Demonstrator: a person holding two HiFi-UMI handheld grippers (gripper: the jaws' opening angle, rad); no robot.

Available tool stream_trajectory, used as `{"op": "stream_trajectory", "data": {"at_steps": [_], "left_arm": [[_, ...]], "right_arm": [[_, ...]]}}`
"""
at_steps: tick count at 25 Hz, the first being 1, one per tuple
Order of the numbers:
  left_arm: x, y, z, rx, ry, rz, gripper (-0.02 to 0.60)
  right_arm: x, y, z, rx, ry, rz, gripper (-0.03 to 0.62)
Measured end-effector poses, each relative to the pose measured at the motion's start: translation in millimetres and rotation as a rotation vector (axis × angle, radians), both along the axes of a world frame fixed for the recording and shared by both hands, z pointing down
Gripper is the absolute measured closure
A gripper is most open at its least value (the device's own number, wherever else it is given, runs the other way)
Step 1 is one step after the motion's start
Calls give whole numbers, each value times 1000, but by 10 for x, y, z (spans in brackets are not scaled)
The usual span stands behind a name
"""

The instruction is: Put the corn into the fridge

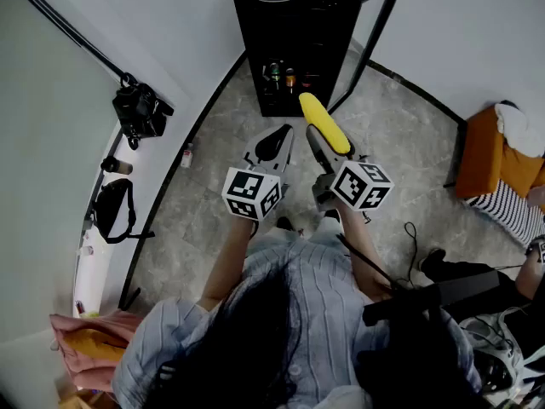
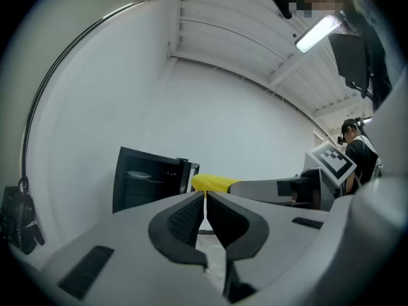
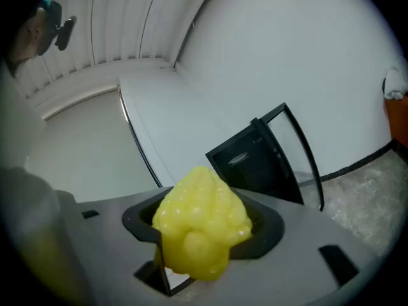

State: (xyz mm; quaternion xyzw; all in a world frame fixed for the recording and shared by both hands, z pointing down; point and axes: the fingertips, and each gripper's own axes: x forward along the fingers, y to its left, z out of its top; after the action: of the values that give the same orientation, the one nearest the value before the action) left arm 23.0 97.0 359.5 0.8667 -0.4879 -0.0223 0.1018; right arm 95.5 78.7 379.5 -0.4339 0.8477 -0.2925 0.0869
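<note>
**Head view, with both gripper views.** The corn [image 1: 326, 124] is off the floor [image 1: 213, 228], pinched in the right gripper [image 1: 321, 146]. Its long axis runs along that gripper's jaws, and its free end points at the open front of the fridge [image 1: 289, 41].

- **Fridge:** It stands on the floor at the foot of the far wall. Its door [image 1: 379, 24] is swung wide to the right side of the head view, so the opening faces the person. Bottles [image 1: 285, 78] stand on its lowest level.
- **Key relation:** The fridge lies straight ahead of the corn's tip. In the right gripper view the dark opening [image 3: 255, 164] sits just above and to the right of the cob [image 3: 201, 231]. The gap left to cross looks modest, though it cannot be judged closely. The move called for is probably a plain forward carry along the cob's own axis, with the door's edge as the only thing to clear.
- **Right gripper [image 3: 203, 225]:** The jaws are spread wide around the thick end of the cob and press on both its sides.
- **Left gripper [image 1: 277, 141]:** It is level and just beside the right one, and reaches less far forward. Its jaws [image 2: 205, 218] are pressed together on nothing, with only a thin slit between the pads. The right gripper is therefore the one nearer the fridge.
</note>
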Motion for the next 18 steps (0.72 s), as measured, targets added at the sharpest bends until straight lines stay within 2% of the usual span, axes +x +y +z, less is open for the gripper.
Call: {"op": "stream_trajectory", "data": {"at_steps": [3,8,13,18], "left_arm": [[-23,3,6,-5,7,0,561],[-25,-36,17,-14,10,5,561],[-33,-24,32,-19,4,13,561],[-82,51,68,-24,7,25,561]], "right_arm": [[-19,5,-9,9,12,-1,335],[-43,-19,-66,78,96,2,336],[-56,-10,-34,71,92,11,336],[-79,75,40,86,159,28,336]]}}
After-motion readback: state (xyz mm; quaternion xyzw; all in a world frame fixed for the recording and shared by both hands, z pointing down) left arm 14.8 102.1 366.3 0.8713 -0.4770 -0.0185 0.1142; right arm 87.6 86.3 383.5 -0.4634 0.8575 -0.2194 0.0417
